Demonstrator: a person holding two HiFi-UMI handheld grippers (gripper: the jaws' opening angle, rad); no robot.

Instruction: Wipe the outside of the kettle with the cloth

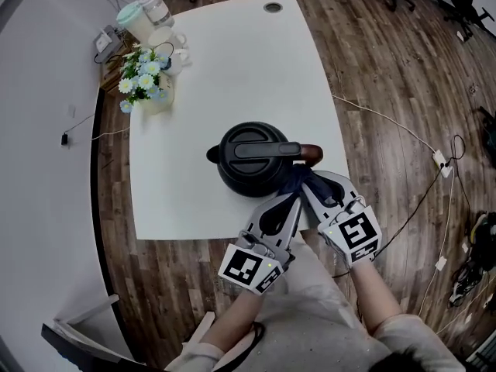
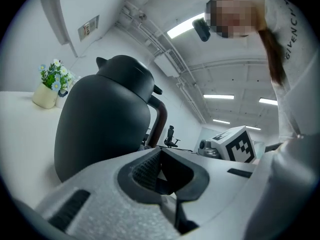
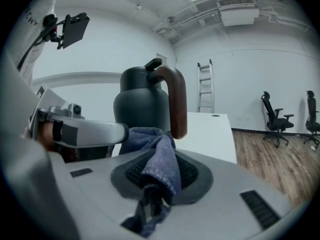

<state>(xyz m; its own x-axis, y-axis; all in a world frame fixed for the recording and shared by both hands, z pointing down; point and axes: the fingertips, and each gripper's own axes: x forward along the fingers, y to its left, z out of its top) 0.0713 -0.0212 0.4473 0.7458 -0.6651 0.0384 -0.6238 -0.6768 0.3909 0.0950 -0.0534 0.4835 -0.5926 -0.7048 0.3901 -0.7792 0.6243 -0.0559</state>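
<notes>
Fingers (image 3: 240, 181) of the right gripper (image 1: 310, 188) are pinched tight on the blue cloth (image 3: 161, 160), which bunches up just beside the kettle's near side, under its brown handle (image 3: 176, 101). The black kettle (image 1: 249, 160) stands upright on the white counter (image 1: 232, 60). On the kettle's near side too, the left gripper (image 1: 294, 200) has its fingers (image 2: 100, 204) closed together on nothing, tips near the kettle's base.
</notes>
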